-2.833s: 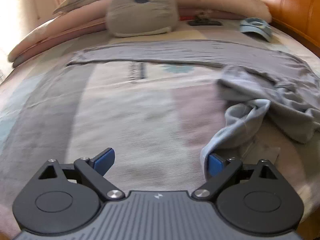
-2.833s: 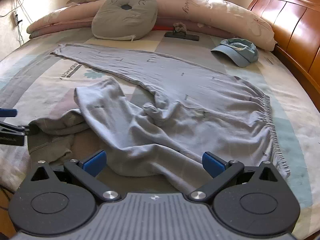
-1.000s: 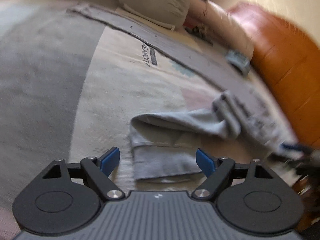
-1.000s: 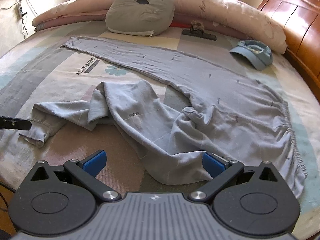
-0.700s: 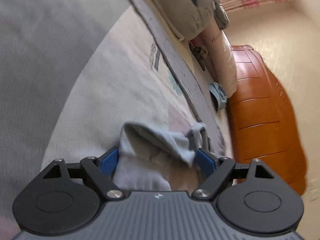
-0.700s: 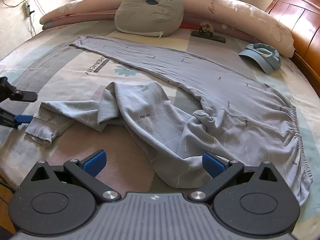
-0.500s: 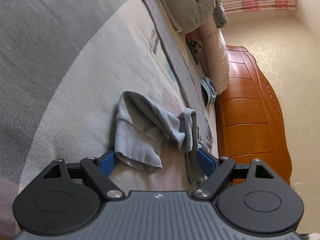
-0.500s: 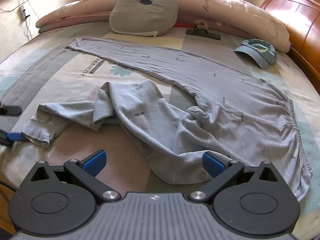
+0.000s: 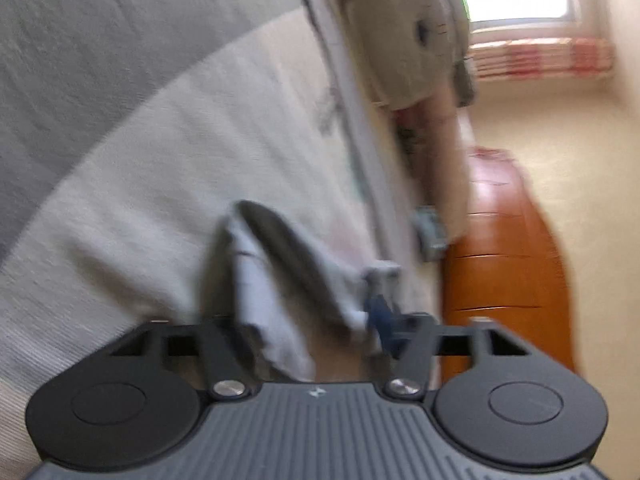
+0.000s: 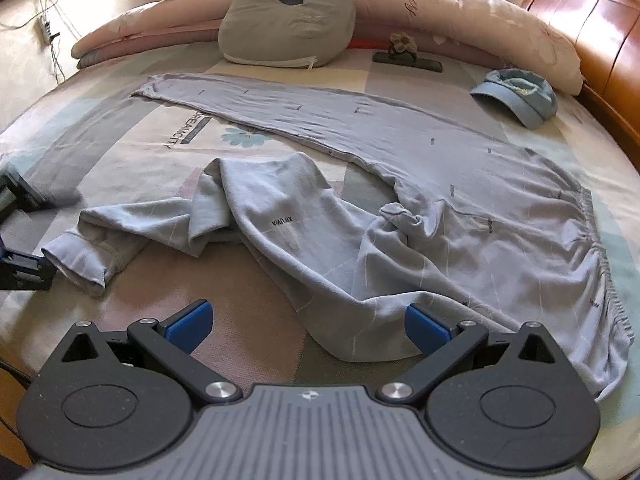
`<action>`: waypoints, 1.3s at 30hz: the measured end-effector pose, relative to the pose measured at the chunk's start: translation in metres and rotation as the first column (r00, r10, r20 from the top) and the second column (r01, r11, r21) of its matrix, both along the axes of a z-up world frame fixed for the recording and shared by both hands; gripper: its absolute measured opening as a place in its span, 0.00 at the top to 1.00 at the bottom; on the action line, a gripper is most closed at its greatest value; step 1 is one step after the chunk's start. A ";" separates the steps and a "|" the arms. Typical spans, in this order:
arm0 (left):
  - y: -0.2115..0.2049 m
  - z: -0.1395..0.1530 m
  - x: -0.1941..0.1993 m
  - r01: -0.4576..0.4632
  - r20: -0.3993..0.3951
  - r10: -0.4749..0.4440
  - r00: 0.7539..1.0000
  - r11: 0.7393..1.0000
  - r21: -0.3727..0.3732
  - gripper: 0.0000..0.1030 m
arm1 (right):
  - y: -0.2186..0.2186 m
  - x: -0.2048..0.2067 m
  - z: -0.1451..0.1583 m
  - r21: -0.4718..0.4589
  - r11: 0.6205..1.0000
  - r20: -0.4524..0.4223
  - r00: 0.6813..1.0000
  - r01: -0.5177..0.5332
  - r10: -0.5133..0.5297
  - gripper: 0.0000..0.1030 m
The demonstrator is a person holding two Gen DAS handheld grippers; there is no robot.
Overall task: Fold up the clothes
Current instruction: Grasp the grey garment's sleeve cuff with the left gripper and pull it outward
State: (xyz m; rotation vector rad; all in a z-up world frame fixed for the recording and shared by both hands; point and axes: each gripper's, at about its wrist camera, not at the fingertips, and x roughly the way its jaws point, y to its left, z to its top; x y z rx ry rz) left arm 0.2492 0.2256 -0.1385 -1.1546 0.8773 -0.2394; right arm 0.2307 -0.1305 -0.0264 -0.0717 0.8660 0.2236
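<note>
Light grey-blue trousers (image 10: 400,208) lie on the bed. One leg is stretched flat toward the pillows and the other is bunched and folded toward the left. That leg's cuff (image 10: 80,256) lies at the bed's left edge. My left gripper (image 9: 304,320) is closing with the cuff (image 9: 260,288) between its jaws; the blurred cloth hides the left pad. The right wrist view shows this left gripper (image 10: 28,232) at the picture's left border, beside the cuff. My right gripper (image 10: 308,320) stands open above the near fold of the trousers, gripping nothing.
A grey face cushion (image 10: 288,20) and long pink pillows (image 10: 480,20) line the far side. A blue cap (image 10: 520,96) lies at the right, a dark flat object (image 10: 408,62) near the pillows. An orange wooden headboard (image 10: 600,32) bounds the right side.
The left gripper rolled and sank onto the cuff, and its jaws narrowed around the cloth. The right gripper stayed put. The cuff shifted slightly at the bed's left edge.
</note>
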 end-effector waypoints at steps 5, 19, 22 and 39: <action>0.000 -0.015 -0.006 -0.055 0.000 0.055 0.999 0.998 0.009 0.90 | -0.001 -0.001 -0.003 -0.008 1.000 -0.005 1.000 0.000 0.000 0.00; 0.058 0.046 0.003 -0.022 -0.007 0.026 1.000 0.927 0.375 0.95 | -0.019 0.005 -0.004 0.013 0.999 -0.015 0.999 0.043 -0.043 0.00; 0.082 0.054 -0.001 -0.037 -0.014 0.048 0.999 0.901 0.433 0.95 | -0.018 0.007 -0.004 0.015 0.999 -0.017 0.999 0.038 -0.038 0.00; 0.110 0.109 0.057 -0.005 0.076 -0.063 0.995 0.738 0.675 0.95 | -0.008 0.005 -0.001 -0.017 0.999 -0.010 0.999 0.030 -0.030 0.00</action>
